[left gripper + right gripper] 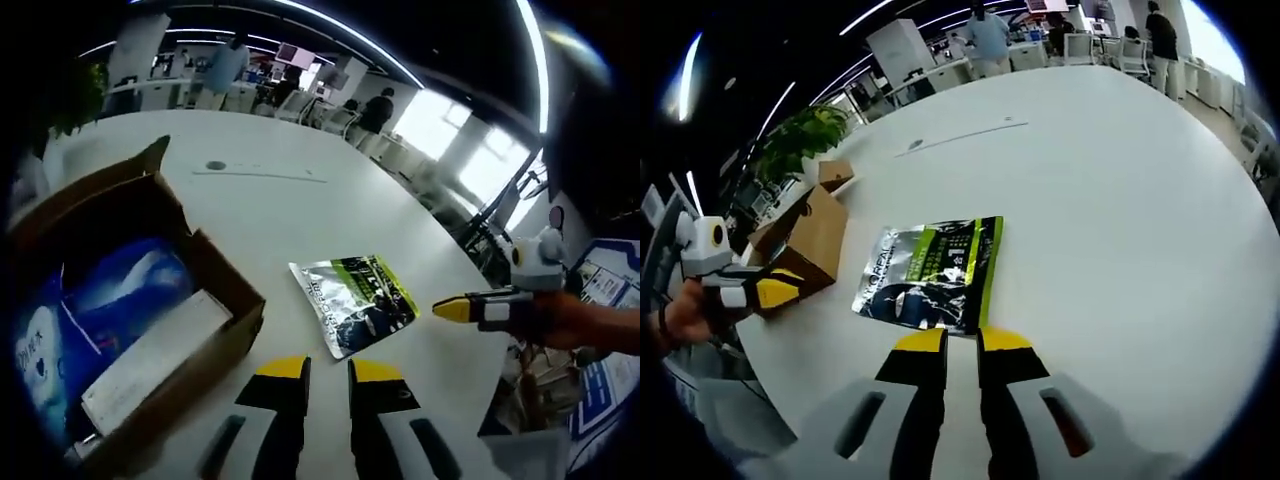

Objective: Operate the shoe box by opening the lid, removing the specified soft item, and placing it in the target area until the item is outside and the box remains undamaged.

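Note:
The brown cardboard shoe box (pixel 215 270) stands open at the left, with a blue soft pack (pixel 90 310) and a white flat piece (pixel 155 355) inside. A green and silver pouch (pixel 352 300) lies flat on the white table to its right. My left gripper (pixel 328 368) hovers just short of the pouch, jaws nearly together and empty. The right gripper (pixel 455 309) comes in from the right, held by a hand. In the right gripper view the pouch (pixel 930 272) lies just ahead of my right gripper (pixel 960 341), whose jaws are close together and empty. The box (pixel 810 240) and left gripper (pixel 775 292) sit at the left.
The round white table (pixel 1120 220) stretches wide past the pouch. A green plant (pixel 805 135) stands beyond the box. People, desks and chairs (pixel 300 95) fill the far room. A small dark mark (pixel 215 165) sits on the table's far part.

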`<control>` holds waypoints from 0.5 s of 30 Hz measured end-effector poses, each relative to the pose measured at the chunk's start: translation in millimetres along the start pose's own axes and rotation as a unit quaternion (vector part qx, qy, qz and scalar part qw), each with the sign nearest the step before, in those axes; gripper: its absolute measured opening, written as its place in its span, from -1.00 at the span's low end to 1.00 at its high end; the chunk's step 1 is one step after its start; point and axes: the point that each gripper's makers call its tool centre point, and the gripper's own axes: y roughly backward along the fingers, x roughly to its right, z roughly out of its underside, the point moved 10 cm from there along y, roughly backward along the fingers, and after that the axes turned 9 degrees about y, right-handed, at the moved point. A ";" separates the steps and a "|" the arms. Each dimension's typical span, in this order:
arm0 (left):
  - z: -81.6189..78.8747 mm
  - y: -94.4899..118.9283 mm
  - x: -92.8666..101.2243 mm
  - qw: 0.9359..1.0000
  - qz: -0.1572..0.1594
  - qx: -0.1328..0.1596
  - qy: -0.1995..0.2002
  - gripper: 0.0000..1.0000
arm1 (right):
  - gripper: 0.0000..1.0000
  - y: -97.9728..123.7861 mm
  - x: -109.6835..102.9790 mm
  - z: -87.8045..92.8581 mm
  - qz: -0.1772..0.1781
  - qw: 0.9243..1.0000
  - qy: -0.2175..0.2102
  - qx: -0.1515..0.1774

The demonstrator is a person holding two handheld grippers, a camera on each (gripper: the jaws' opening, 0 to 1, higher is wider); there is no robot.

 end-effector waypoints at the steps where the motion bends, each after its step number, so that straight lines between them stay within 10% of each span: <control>1: 0.6 5.4 -2.3 1.000 -0.001 0.003 0.000 -0.71 | -0.80 -1.8 2.1 -1.2 0.000 1.000 0.004 0.000; 15: 4.6 73.2 -26.3 0.999 0.004 0.048 -0.023 -0.68 | -0.79 -1.5 -41.9 -29.5 -0.026 0.999 0.034 0.031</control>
